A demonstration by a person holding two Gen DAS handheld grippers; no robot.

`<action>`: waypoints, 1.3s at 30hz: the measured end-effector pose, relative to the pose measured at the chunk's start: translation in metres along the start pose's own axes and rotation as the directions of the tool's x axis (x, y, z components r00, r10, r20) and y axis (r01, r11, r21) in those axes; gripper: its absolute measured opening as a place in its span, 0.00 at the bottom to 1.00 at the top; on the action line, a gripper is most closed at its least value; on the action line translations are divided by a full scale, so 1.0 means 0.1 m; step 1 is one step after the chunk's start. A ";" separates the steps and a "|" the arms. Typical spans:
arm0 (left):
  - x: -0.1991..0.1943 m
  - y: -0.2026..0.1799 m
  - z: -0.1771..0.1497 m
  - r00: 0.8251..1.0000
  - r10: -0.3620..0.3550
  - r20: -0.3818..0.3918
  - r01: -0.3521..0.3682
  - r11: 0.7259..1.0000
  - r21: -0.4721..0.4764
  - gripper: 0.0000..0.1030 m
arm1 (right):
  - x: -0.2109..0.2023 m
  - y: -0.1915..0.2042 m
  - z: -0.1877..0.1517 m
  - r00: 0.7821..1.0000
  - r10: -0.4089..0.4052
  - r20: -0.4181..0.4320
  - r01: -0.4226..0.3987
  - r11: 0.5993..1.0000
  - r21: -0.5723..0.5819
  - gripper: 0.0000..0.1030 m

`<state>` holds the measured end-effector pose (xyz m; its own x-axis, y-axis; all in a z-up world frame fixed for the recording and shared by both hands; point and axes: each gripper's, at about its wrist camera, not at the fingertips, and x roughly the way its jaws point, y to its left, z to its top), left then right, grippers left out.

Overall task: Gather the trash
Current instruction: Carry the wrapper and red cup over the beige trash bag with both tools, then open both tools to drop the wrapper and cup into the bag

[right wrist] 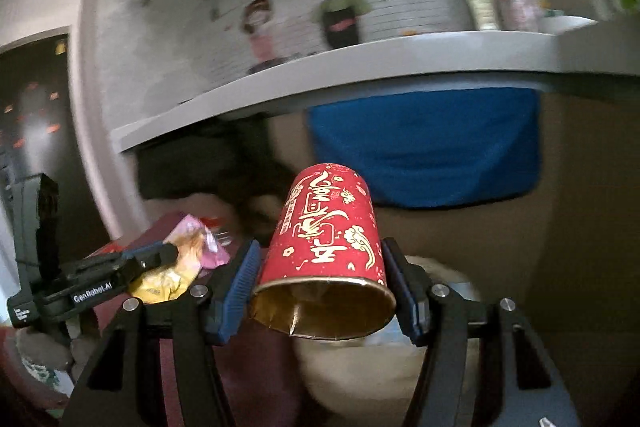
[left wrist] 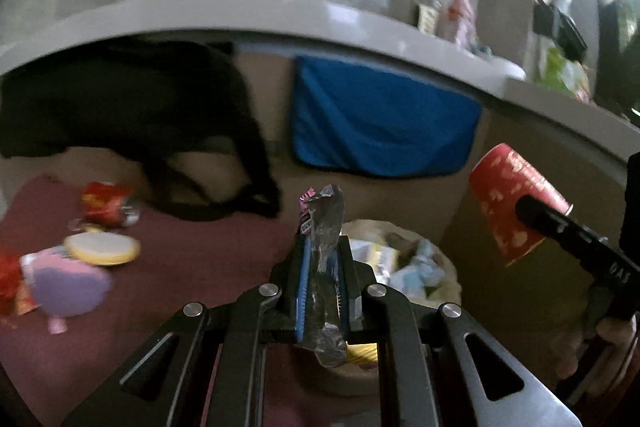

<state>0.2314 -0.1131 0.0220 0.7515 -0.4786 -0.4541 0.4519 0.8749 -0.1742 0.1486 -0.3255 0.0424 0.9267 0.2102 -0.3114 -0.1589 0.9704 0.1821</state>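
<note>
Clearly both hands carry trash toward the bin: the left gripper has its fingers clenched on a foil wrapper, while the right gripper clamps a red cup sideways, just above it.

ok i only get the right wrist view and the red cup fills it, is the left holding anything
Observer: Yes, the left gripper is shut on a silvery wrapper.
Operator: whats in the bin
Observer: The bin, down and left of your cup in the left wrist view, already has crumpled paper in it.
Operator: anything left on the mat
Observer: Yes, a red packet and a yellow disc lie on the mat.
</note>
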 end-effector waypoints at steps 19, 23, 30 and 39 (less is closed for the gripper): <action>1.78 -0.08 -0.34 0.921 -0.173 -0.350 0.143 0.984 -0.111 0.12 | 1.14 -0.93 -0.42 0.978 -0.003 -0.208 0.043 0.981 0.189 0.57; 2.02 -0.08 -0.35 0.890 -0.198 -0.412 0.152 0.978 -0.142 0.12 | 1.40 -1.08 -0.56 0.961 0.012 -0.277 0.050 0.975 0.217 0.57; 2.32 -0.18 -0.45 0.839 -0.148 -0.523 0.119 0.989 -0.089 0.12 | 1.57 -1.24 -0.69 0.947 0.016 -0.321 0.071 0.964 0.258 0.57; 2.00 0.04 -0.24 0.893 -0.211 -0.398 0.170 0.976 -0.137 0.51 | 1.72 -1.24 -0.81 0.932 0.007 -0.362 0.086 0.967 0.241 0.57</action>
<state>0.3721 -0.2039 -0.0902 0.3840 -0.5824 -0.7165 0.5029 0.7827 -0.3667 0.3000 -0.4002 -0.1091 0.7391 0.2463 -0.6269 0.0085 0.9272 0.3744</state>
